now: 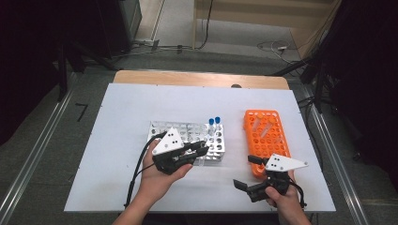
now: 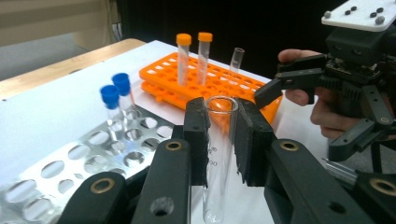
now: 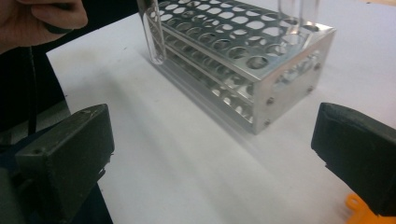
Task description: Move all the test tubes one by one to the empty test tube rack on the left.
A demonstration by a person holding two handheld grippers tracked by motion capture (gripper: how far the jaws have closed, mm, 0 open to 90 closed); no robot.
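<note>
My left gripper (image 1: 199, 151) is shut on a clear uncapped test tube (image 2: 219, 140), gripped just below its mouth and held upright beside the front of the silver metal rack (image 1: 162, 129). The tube's lower end (image 3: 154, 32) hangs next to the rack's corner, above the table. Two blue-capped tubes (image 2: 116, 105) stand in the silver rack's far right holes. My right gripper (image 1: 248, 172) stands open with nothing between its jaws, low over the white table in front of the orange rack (image 1: 278, 140). Two orange-capped tubes (image 2: 194, 51) and one uncapped tube (image 2: 236, 60) stand in the orange rack.
A white board (image 1: 122, 108) covers the wooden table, and both racks sit side by side in its middle. Bare board lies to the left and behind the racks. Cables and dark stands ring the table on the floor.
</note>
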